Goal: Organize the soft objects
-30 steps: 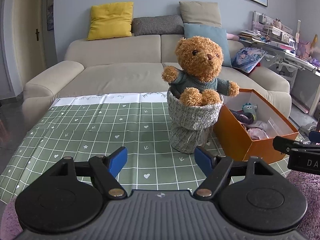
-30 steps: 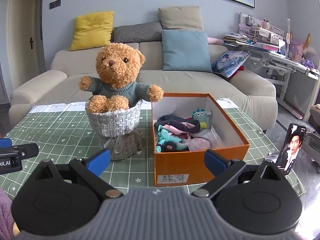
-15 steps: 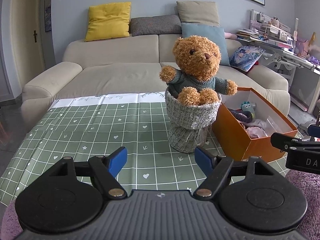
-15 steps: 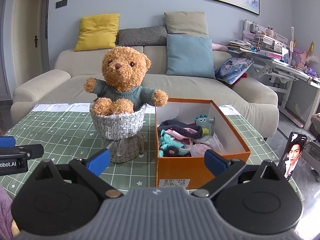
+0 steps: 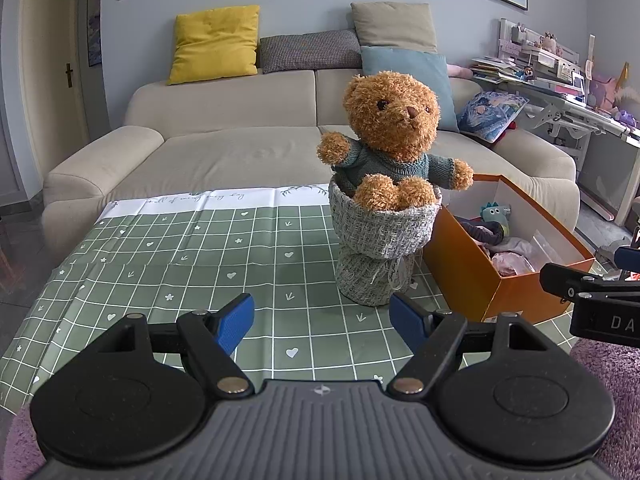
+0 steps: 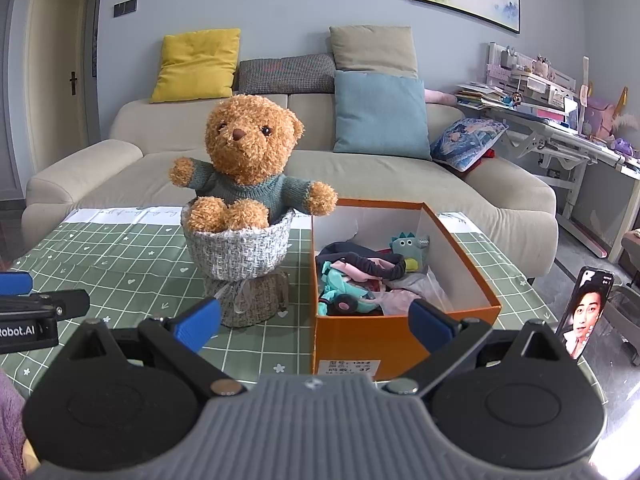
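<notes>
Sofa (image 6: 256,168): beige, behind the bench, cushions along its back.
Bench (image 5: 180,256): green checked cloth over it.
Box (image 6: 400,340): orange, open, on the bench just right of the bear; soft clothes and a small teal toy (image 6: 410,248) piled inside.
Bear (image 5: 394,128): brown, green sweater, upright in a grey woven wrap (image 5: 384,240) on the bench.
Left tongs (image 5: 322,320): spread apart, nothing between, near edge of bench.
Right tongs (image 6: 316,322): spread apart, empty, before the box.
</notes>
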Demonstrator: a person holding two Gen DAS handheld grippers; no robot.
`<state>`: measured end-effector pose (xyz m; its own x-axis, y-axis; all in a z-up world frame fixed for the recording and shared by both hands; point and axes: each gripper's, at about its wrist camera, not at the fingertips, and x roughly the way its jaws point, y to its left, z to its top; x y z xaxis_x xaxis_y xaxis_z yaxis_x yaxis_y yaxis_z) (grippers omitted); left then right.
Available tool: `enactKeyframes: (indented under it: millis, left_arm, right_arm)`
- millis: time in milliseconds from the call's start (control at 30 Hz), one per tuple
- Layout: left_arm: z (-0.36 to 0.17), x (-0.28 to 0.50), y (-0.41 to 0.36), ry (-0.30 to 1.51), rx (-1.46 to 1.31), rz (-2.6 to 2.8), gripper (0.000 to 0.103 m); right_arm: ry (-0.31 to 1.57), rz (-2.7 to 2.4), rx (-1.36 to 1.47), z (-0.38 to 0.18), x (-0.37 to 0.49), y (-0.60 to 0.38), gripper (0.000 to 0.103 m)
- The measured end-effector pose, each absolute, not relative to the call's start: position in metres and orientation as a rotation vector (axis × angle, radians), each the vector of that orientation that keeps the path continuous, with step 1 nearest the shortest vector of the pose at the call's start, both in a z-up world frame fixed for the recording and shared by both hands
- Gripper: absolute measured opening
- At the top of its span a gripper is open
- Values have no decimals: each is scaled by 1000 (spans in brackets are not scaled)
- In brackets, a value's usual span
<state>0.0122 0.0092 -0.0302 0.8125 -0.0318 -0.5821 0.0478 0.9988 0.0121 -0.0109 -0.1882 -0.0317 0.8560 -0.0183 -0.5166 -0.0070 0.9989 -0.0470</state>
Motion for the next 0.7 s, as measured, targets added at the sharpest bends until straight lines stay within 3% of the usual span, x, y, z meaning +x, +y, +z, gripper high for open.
enactKeyframes:
  millis: [700]
  left_arm:
    - [-29, 12, 10, 611, 30, -46, 90]
  right_arm:
    - [542, -2, -52, -32, -12, -188, 98]
